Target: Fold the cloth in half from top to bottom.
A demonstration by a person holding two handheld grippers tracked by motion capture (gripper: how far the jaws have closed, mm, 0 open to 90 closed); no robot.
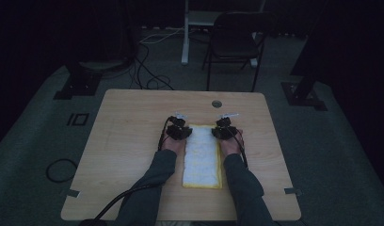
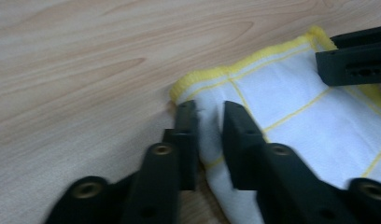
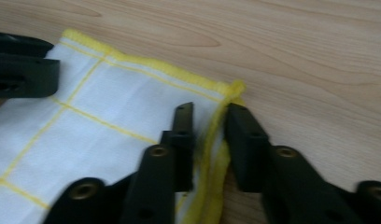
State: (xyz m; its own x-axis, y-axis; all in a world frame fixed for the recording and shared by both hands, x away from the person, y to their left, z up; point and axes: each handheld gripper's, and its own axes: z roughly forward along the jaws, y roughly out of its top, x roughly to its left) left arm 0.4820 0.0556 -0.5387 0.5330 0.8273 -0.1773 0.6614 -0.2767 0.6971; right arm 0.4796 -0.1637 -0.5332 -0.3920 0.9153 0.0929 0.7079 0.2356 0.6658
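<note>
A white cloth (image 1: 202,160) with yellow grid lines and a yellow hem lies folded in a long strip on the wooden table (image 1: 133,122). My left gripper (image 1: 179,129) sits at the strip's far left corner. In the left gripper view its jaws (image 2: 209,121) pinch a raised fold of the cloth (image 2: 291,121) just inside the hem. My right gripper (image 1: 225,129) sits at the far right corner. Its jaws (image 3: 209,126) are closed on the yellow hem of the cloth (image 3: 123,102). Each gripper view also shows a jaw of the other gripper at the opposite corner.
A round cable hole (image 1: 216,103) lies in the tabletop just beyond the grippers. A dark folding chair (image 1: 232,42) stands behind the table. Cables (image 1: 148,75) run over the floor at the back left. The person's sleeves flank the cloth.
</note>
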